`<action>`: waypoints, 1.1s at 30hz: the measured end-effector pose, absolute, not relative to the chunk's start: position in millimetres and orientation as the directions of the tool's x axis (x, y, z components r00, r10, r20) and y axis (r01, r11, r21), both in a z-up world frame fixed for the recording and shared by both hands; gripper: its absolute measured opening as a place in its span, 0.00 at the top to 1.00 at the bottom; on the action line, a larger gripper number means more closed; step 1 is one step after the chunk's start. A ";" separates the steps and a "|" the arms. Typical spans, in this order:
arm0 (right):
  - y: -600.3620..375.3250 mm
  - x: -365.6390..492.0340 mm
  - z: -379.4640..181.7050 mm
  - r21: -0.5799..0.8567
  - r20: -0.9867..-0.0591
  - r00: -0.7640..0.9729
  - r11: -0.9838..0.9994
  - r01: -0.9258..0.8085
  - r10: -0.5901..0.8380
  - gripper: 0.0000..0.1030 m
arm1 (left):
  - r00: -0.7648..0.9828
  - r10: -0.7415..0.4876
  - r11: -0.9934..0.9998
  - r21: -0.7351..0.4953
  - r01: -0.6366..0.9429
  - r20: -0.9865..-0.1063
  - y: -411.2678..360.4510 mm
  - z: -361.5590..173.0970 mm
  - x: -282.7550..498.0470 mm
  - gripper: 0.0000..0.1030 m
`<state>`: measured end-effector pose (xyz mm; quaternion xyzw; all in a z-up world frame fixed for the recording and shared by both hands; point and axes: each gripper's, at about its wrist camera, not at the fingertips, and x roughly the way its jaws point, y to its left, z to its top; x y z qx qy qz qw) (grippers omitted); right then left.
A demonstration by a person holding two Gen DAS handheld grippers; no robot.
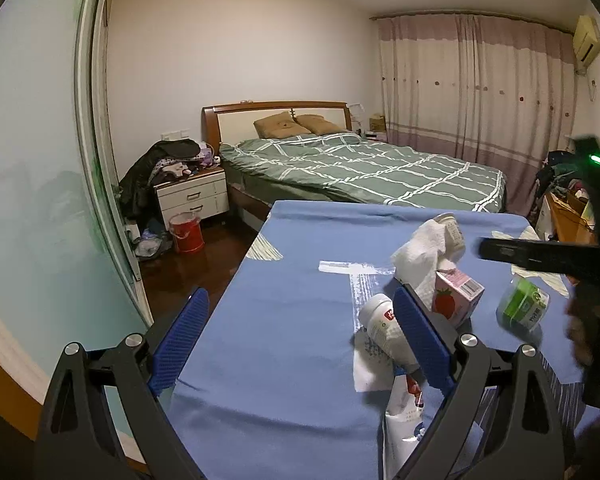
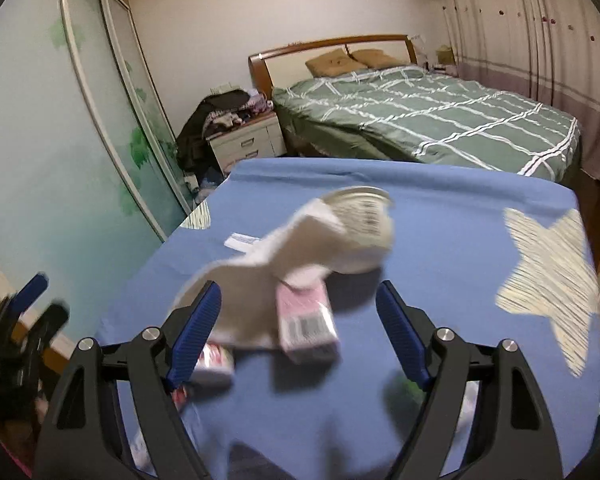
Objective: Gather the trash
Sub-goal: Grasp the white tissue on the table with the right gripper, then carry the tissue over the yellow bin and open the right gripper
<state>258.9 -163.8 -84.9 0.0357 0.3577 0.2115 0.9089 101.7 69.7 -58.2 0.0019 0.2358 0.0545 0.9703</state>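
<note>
Left gripper (image 1: 300,332) jaws apart, empty, over blue bench (image 1: 284,280); right gripper (image 2: 300,332) jaws apart above pink carton (image 2: 306,320), crumpled tissue (image 2: 256,280)

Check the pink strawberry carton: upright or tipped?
Tipped. The pink carton leans at an angle against the crumpled tissue, barcode end raised, not standing on its base.

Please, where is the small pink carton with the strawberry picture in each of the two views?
Left wrist view: the small pink strawberry carton stands right of centre on the blue tablecloth, just under the crumpled white tissue.
Right wrist view: the same carton, blurred, lies at lower centre, barcode showing.
Shared landmark: the crumpled white tissue lies against it in both views.
</note>
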 end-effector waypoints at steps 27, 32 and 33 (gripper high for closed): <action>-121.1 262.5 -45.0 0.186 -0.546 0.700 0.881 -0.434 0.460 0.98 | 0.865 0.109 0.993 0.015 -0.117 -0.490 58.5 -68.5 108.1 0.11; -136.8 236.4 -6.3 0.175 -0.466 0.738 0.869 -0.463 0.487 0.98 | 0.866 0.109 0.993 0.015 -0.117 -0.487 58.6 -66.6 106.0 0.11; -141.2 231.8 1.0 0.173 -0.452 0.745 0.868 -0.466 0.490 0.98 | 0.867 0.109 0.993 0.015 -0.116 -0.487 58.0 -66.3 105.7 0.11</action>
